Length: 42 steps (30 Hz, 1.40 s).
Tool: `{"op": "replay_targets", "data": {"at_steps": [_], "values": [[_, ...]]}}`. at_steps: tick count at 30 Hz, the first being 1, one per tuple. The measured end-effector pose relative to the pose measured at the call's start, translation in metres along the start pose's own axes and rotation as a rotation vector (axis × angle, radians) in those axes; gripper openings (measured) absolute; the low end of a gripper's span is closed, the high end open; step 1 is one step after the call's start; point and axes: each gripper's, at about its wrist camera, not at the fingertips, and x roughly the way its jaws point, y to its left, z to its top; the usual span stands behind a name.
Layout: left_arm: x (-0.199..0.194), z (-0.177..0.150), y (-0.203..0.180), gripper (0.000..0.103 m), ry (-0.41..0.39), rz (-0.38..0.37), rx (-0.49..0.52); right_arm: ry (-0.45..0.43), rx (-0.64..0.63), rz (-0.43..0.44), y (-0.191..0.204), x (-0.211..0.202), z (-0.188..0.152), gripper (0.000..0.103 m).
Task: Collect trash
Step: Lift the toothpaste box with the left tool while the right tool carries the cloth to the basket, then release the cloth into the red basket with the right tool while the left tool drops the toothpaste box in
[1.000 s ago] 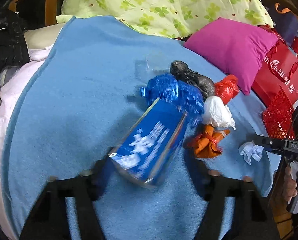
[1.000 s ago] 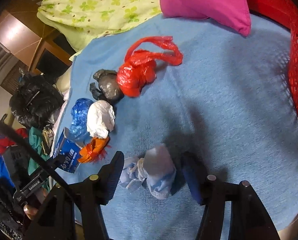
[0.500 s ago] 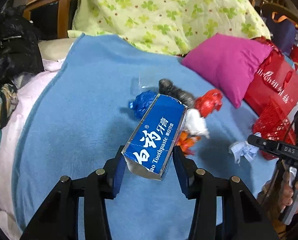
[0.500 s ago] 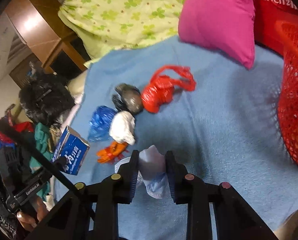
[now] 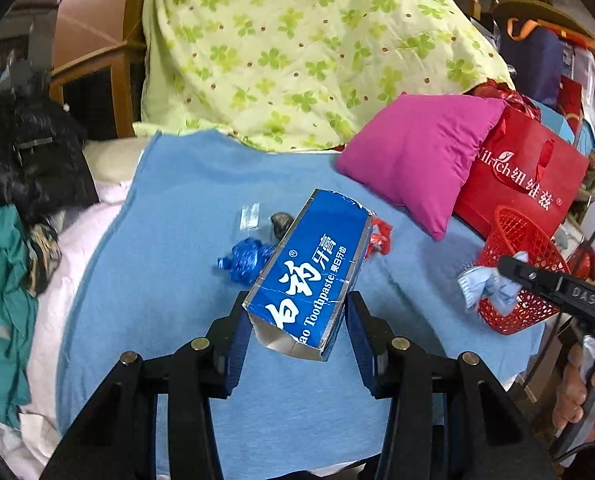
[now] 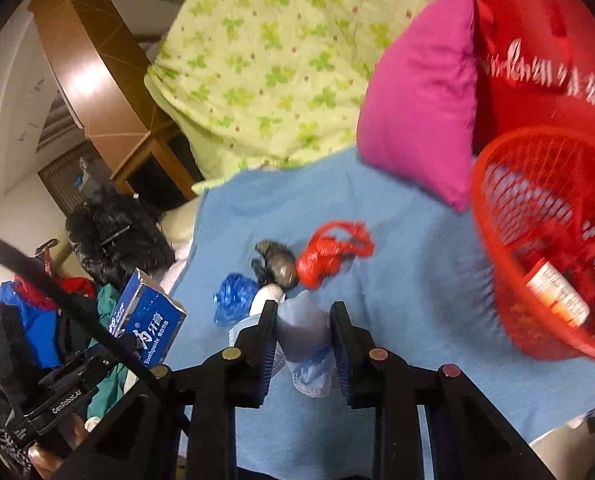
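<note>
1. The left gripper [image 5: 297,332] is pinching the lower end of a blue rectangular cardboard toothpaste box [image 5: 311,276] between its blue-padded fingers [image 5: 237,340], holding it tilted above the blue fleece blanket [image 5: 169,280].
2. The right gripper [image 6: 303,336] is clamping a crumpled pale blue tissue wad [image 6: 307,340] between its fingers [image 6: 267,344].
3. The left wrist view is showing the wad [image 5: 485,288] hanging in front of the red plastic mesh basket [image 5: 525,248], off to the left gripper's right.
4. Only the right wrist view is looking into the basket [image 6: 493,216], where a white labelled bottle [image 6: 557,294] is lying.
5. Ahead of the right gripper, a knotted red plastic bag [image 6: 325,256], a dark grey bag [image 6: 277,266] and a crumpled blue bag [image 6: 231,298] are lying on the blanket [image 6: 417,280].
6. The box is hiding most of this pile in the left view, leaving the blue bag [image 5: 243,258] visible just left of it.
</note>
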Motion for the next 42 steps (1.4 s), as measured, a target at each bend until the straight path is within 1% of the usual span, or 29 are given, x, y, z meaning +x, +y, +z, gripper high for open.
{"op": "replay_targets", "data": {"at_steps": [5, 8, 14, 23, 28, 32, 35, 39, 42], "values": [[-0.012, 0.011, -0.034, 0.049, -0.032, 0.052, 0.067, -0.075, -0.013, -0.025, -0.007, -0.035, 0.01, 0.028], [-0.018, 0.016, -0.051, 0.049, -0.05, 0.067, 0.097, -0.119, -0.014, -0.045, -0.013, -0.055, 0.016, 0.028], [-0.022, 0.025, -0.086, 0.049, -0.077, 0.069, 0.147, -0.203, 0.003, -0.094, -0.034, -0.09, 0.027, 0.028], [-0.018, 0.033, -0.129, 0.049, -0.079, 0.049, 0.195, -0.29, 0.061, -0.148, -0.069, -0.127, 0.033, 0.028], [-0.014, 0.039, -0.156, 0.049, -0.064, -0.012, 0.214, -0.326, 0.108, -0.181, -0.095, -0.144, 0.033, 0.028], [-0.01, 0.042, -0.178, 0.049, -0.049, -0.093, 0.225, -0.352, 0.159, -0.213, -0.12, -0.157, 0.032, 0.028], [-0.004, 0.044, -0.198, 0.049, -0.033, -0.174, 0.235, -0.362, 0.196, -0.229, -0.137, -0.163, 0.032, 0.028], [0.008, 0.05, -0.228, 0.05, -0.017, -0.252, 0.263, -0.357, 0.252, -0.246, -0.162, -0.166, 0.03, 0.028], [0.022, 0.055, -0.248, 0.05, 0.008, -0.296, 0.268, -0.349, 0.276, -0.26, -0.176, -0.164, 0.028, 0.028]]}}
